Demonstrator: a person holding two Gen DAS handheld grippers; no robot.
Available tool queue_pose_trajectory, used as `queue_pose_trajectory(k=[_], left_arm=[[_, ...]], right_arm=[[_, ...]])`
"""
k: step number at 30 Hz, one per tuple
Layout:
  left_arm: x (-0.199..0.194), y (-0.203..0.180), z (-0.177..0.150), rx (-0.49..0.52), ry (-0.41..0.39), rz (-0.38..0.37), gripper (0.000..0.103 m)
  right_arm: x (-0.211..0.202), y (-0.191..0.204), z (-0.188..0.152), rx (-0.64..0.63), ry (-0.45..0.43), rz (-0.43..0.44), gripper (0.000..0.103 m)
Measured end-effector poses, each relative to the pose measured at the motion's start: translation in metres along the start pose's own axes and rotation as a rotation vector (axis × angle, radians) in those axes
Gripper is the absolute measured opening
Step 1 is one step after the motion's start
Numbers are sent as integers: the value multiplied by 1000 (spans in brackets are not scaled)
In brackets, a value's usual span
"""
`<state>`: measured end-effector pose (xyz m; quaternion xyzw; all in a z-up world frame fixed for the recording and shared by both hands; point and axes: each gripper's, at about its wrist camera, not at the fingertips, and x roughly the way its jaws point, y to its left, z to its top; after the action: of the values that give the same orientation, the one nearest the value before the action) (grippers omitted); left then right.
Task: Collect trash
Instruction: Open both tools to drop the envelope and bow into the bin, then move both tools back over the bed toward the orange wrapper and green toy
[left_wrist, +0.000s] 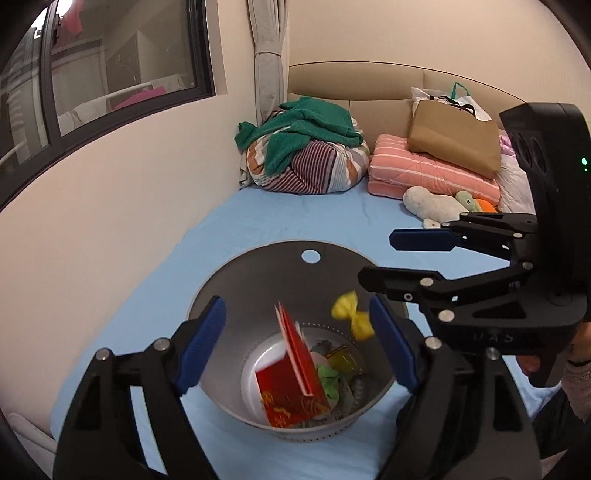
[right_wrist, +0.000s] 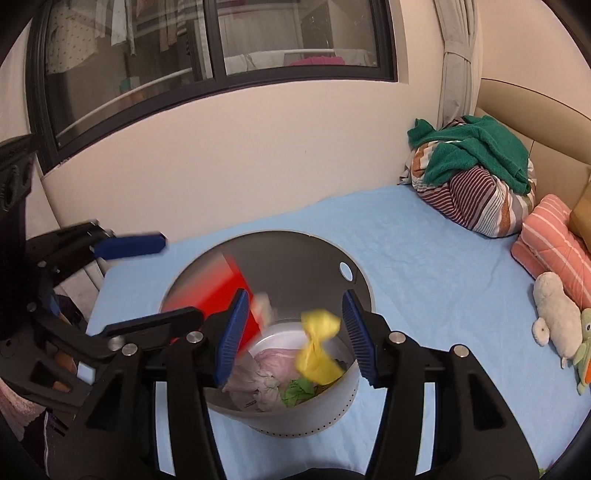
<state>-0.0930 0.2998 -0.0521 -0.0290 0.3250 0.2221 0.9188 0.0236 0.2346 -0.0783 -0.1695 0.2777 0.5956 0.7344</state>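
Yellow wrapper (right_wrist: 318, 347) between open right hand-held gripper (right_wrist: 293, 334) pads, above grey bin (right_wrist: 347, 402)

Bin (left_wrist: 229, 280): grey wall, white base. Card (left_wrist: 291, 384): red, gold print. Wrapper (left_wrist: 352, 319): yellow. Crumpled scrap (right_wrist: 299, 389): green. Bed sheet (left_wrist: 258, 225): light blue. Towel (left_wrist: 306, 129): dark green. Bundle (left_wrist: 317, 170): maroon, orange, grey stripes. Folded quilt (left_wrist: 417, 170): pink, white stripes. Bag (left_wrist: 454, 140): brown. Plush toy (right_wrist: 556, 310): cream. Gripper pads (left_wrist: 201, 343): blue.
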Motion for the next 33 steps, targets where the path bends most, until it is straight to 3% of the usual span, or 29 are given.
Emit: queue_pose_trajectory(k=[8, 17, 26, 33], left_arm=[[5, -2, -1, 18, 9, 1, 80], [12, -29, 3, 62, 10, -36, 80], [31, -95, 12, 150, 16, -120, 80], [45, -178, 19, 240, 19, -257, 80]], right_arm=[[-6, -9, -9, 5, -4, -37, 51], [-36, -40, -35, 68, -20, -111, 51], [-98, -111, -94, 221, -52, -314, 51], [-168, -171, -160, 344, -54, -498, 51]])
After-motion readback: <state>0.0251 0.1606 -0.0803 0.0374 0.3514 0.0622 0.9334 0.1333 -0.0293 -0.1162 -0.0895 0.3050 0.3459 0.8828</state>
